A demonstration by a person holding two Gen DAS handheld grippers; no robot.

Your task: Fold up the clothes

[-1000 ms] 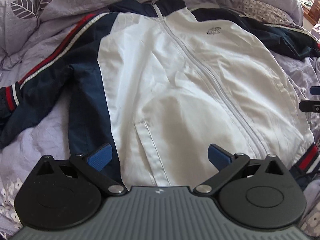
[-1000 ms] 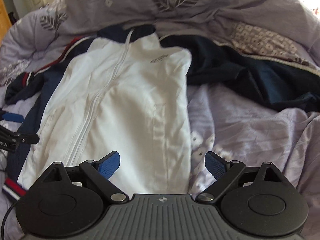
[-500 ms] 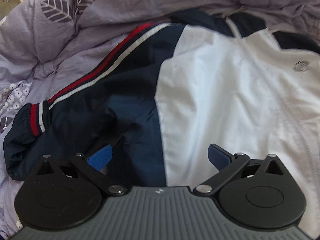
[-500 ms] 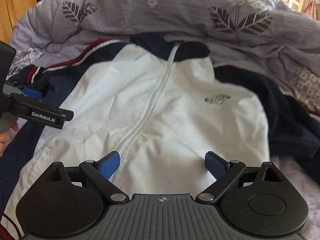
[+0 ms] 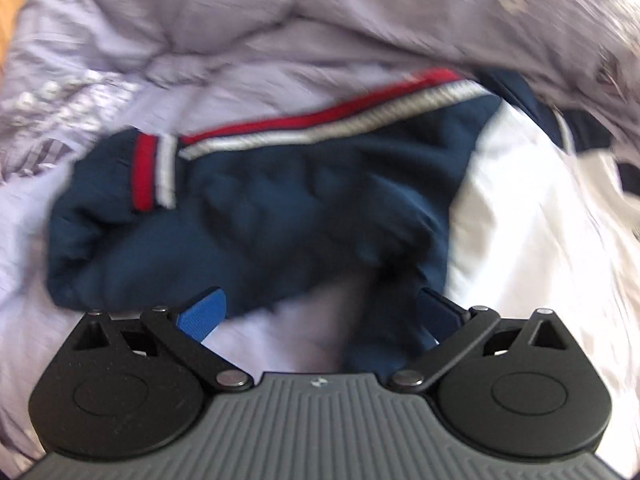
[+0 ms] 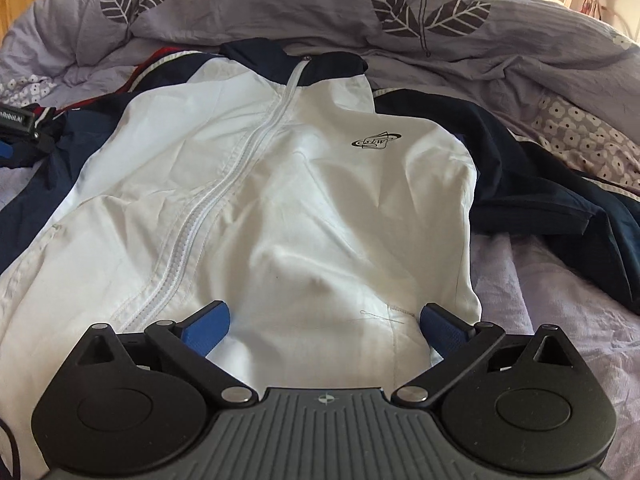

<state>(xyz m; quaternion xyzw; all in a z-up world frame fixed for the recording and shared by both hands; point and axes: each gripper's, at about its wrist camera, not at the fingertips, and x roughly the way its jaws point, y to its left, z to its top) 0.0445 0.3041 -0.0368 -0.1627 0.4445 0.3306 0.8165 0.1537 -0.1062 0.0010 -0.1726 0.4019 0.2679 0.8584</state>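
A white and navy jacket (image 6: 304,208) lies front up on a bed (image 6: 560,300) covered with lilac bedding, zip closed, collar far and hem near, so its long axis runs near to far. Both navy sleeves spread out sideways: the right sleeve (image 6: 560,200) trails off to the right, and the left sleeve (image 5: 248,216) lies bunched, its cuff (image 5: 154,176) with red and white bands pointing left.

The right tool (image 6: 324,320) hangs over the near part of the white front; its jaws have just been opening and now stand wide, with nothing pinched between them. The left tool (image 5: 320,312) is also spread open and empty, above the near edge of the left sleeve; that view is blurred.

The fabric looks thin, light and slick, probably a shell that will slide, billow and spring out of a crease. Pinching a firmer part, the ribbed cuff or a seam, seems the safer hold for carrying a sleeve across the chest.
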